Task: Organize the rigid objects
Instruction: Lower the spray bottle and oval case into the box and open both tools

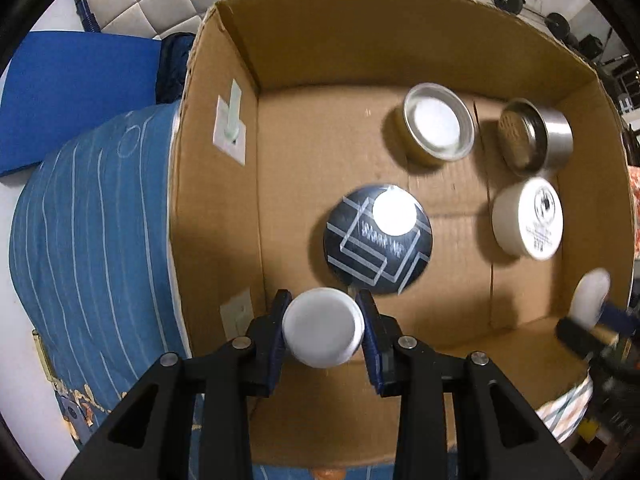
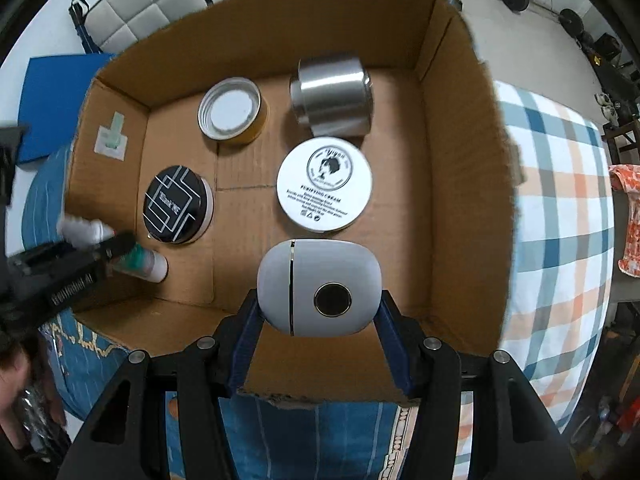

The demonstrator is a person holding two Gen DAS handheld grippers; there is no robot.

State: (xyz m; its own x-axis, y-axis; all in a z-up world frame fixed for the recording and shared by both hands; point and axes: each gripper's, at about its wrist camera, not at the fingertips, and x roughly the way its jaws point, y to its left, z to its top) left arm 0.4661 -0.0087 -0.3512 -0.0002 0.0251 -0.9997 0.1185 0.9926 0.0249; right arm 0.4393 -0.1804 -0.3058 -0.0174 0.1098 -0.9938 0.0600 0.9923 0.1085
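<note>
**Ana:** Over the open brown cardboard box (image 2: pixel 460 184) both grippers point down. Why do the things inside lie so?

**Ben:** I think they are being collected there, side by side on the floor of the box, each with free room around it. The round black jar with white line pattern (image 2: pixel 176 204) stands near the left wall. The white cream jar with printed lid (image 2: pixel 324 184) stands in the middle. Behind them are the gold tin with silver rim (image 2: pixel 230 110) and the shiny metal cylinder tin (image 2: pixel 332 96), which lies on its side.

**Ana:** And the left gripper (image 1: pixel 323 326)?

**Ben:** It is clenched on a small white bottle with round cap (image 1: pixel 323 330); both blue pads press the bottle. In the right wrist view the bottle hangs low in the near left corner, just beside the black jar. Whether it touches the floor I cannot tell.

**Ana:** The right gripper (image 2: pixel 318 312)?

**Ben:** Its jaws stand partly apart, grasping a pale grey rounded case with dark round button (image 2: pixel 318 286) by the two sides. The case hangs above the empty near part of the box, in front of the cream jar. My guess is that this spot is chosen for it.
</note>
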